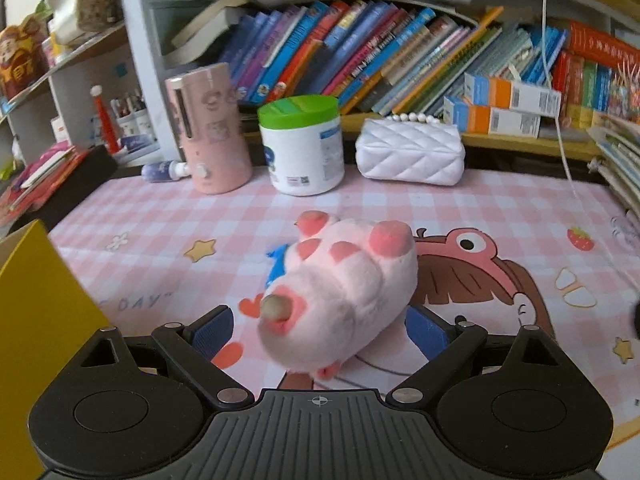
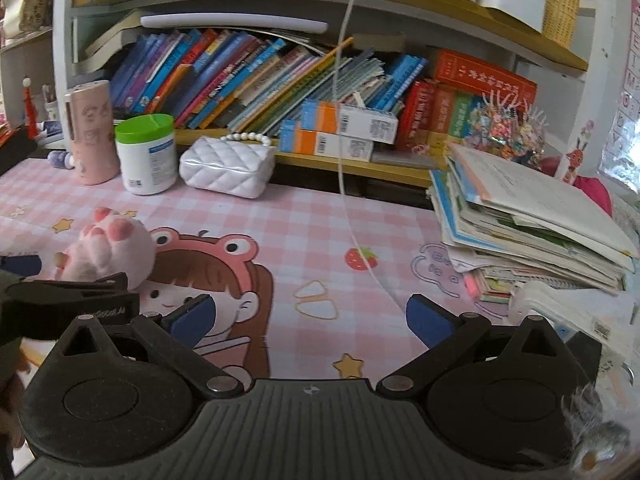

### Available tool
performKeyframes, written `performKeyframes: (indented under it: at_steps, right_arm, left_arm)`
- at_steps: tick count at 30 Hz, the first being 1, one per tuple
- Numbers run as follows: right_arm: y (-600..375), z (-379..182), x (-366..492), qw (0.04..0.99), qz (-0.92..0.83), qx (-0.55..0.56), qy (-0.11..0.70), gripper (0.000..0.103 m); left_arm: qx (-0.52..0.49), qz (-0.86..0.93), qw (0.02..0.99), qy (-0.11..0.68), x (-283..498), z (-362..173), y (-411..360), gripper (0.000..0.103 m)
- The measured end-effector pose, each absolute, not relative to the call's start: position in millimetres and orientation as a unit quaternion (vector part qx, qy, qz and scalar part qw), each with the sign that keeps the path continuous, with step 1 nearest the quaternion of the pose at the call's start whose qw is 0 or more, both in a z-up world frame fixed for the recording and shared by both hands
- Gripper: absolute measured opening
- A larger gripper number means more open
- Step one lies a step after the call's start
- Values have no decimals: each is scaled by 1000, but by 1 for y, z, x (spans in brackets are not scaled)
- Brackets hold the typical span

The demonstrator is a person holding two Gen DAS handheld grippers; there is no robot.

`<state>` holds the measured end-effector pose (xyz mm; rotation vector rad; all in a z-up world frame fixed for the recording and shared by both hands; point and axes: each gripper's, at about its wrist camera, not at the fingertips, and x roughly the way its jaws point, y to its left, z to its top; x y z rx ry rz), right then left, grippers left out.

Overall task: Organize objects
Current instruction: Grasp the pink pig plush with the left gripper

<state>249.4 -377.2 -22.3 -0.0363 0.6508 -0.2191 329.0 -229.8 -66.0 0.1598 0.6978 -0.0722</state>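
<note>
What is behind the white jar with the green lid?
Leaning books on a wooden shelf stand behind the white jar. The jar hides the shelf edge and book bottoms right behind it.

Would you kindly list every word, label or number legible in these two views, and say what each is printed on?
"DAY": pale letters on the pink checked table mat, left of the plush paw.
Book spines: printing too blurred to read.
White jar label: too small.
Barcoded boxes: unreadable.
Wall chart: letters blurred and cut off.
</note>
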Motion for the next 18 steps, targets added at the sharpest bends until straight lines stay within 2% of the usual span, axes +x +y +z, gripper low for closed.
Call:
performKeyframes:
  at_steps: [3, 6, 7, 9, 18]
  right_arm:
    - [-382, -23, 247, 940, -115, -16, 321, 103]
    - [-385, -23, 245, 939, -120, -17, 322, 103]
    - [-385, -23, 245, 939, -121, -17, 322, 103]
    - [-384, -23, 244, 939, -120, -18, 322, 103]
    - [-357, -26, 261, 945, -59, -13, 323, 103]
  left_arm:
    - [83, -36, 934, 347, 340, -73, -233, 90]
    - [85, -47, 930, 355, 346, -77, -233, 63]
    - [86, -49, 931, 353, 345, -77, -232, 56]
    - [84, -57, 931, 351, 340, -73, -229, 50]
    - [41, -58, 935, 348, 275, -43, -186, 47]
